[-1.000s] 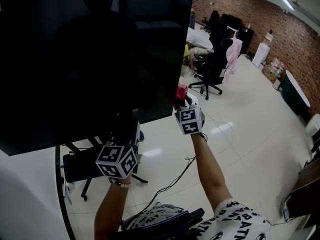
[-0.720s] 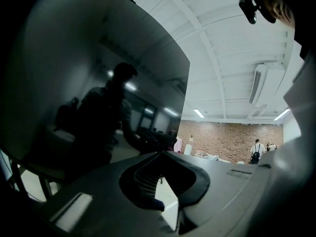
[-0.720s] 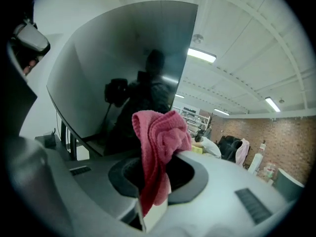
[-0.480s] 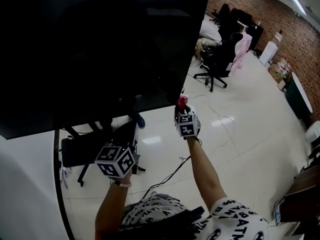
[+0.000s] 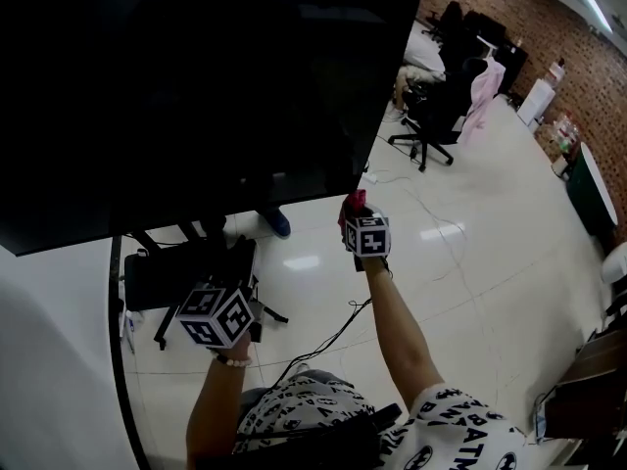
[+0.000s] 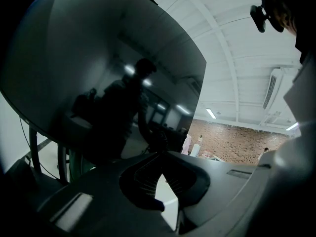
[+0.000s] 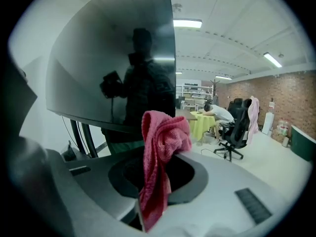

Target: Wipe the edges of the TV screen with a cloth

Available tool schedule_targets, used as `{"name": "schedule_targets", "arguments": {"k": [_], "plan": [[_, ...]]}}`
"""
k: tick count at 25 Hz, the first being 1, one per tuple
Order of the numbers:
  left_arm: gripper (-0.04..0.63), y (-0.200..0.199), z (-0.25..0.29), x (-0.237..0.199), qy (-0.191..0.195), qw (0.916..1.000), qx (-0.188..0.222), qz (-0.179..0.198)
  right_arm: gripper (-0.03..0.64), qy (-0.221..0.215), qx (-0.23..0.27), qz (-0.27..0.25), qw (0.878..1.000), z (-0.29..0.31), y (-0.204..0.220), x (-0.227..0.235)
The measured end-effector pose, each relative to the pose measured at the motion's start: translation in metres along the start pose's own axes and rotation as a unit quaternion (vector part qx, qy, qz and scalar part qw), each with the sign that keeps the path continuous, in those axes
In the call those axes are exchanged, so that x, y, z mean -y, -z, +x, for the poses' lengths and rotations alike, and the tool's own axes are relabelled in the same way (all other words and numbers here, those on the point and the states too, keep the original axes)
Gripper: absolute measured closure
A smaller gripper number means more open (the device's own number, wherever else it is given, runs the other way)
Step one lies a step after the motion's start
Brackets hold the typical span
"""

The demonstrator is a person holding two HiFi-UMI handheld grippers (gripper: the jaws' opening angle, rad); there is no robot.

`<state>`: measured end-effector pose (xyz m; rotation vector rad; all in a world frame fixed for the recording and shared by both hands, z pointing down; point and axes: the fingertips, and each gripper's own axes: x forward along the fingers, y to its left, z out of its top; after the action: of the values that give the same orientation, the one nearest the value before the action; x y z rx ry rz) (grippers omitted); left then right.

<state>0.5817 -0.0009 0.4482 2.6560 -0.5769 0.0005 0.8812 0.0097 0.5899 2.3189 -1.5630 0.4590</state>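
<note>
Pink-red terry cloth (image 7: 165, 132) is clamped in the right gripper (image 7: 162, 154). The jaws are closed on its middle. One bunched end stands up above the tips and the other hangs down inside the jaw recess. Left gripper (image 6: 159, 154): jaws together at the tips with nothing between them. A sliver of pale floor shows through the gap lower down.

Large black glossy TV screen (image 5: 196, 96) fills the upper left of the head view. There the cloth sits just below the screen's lower right corner, at the front of the right gripper. Contact with the edge cannot be judged. The left gripper is lower and further left, under the screen's bottom edge and apart from it, in front of the black stand base (image 5: 176, 272).

Right gripper view only:
- The screen's right edge runs straight up behind the cloth.
- A dark reflection of the person shows in the glass.
- A yellow-draped table (image 7: 203, 124) stands beyond.

Left gripper view only:
- The screen looms over the jaws.
- A white ribbed ceiling (image 6: 237, 43) lies to its right.

Head view only:
- White glossy floor (image 5: 470, 262).
- Black office chair with a pink garment over its back (image 5: 446, 106).
- Red brick wall (image 5: 519, 18).
- Dark cable (image 5: 333, 341) trailing across the floor.
</note>
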Motion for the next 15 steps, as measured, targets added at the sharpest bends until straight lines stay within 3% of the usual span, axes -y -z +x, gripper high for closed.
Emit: {"name": "schedule_targets", "arguments": {"k": [15], "plan": [[0.606, 0.005, -0.047, -0.044, -0.051, 0.9985, 0.009, -0.018, 0.534, -0.058, -0.025, -0.023, 0.998, 0.014, -0.017, -0.084]]}}
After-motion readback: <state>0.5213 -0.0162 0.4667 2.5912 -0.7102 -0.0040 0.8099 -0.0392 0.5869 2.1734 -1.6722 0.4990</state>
